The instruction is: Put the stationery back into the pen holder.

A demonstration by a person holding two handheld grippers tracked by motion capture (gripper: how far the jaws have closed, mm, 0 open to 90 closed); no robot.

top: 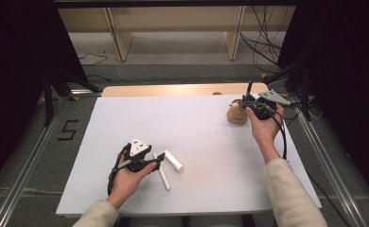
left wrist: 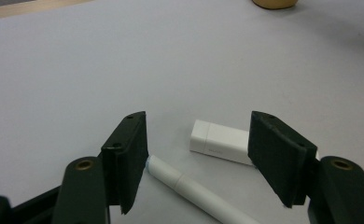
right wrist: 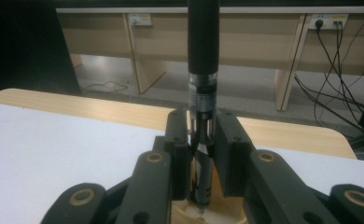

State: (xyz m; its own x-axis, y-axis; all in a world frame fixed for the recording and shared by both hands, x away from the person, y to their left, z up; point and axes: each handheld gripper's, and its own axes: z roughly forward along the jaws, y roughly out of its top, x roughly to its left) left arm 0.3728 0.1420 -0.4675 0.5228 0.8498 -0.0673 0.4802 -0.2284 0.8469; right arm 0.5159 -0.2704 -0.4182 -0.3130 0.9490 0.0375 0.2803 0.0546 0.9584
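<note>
White table sheet (top: 197,127) in a dim room with wooden benches behind: a black pen (right wrist: 202,84) is held upright over a wooden holder (top: 237,116).

The right gripper (right wrist: 201,154) is clamped on the pen, tip just above the holder's mouth; tilted, it could catch the rim and tip the holder. The right gripper view shows that alignment. The left gripper (left wrist: 199,158) rests with jaws apart over a white pen (left wrist: 194,191) and white cap (left wrist: 220,142), gripping neither.
</note>
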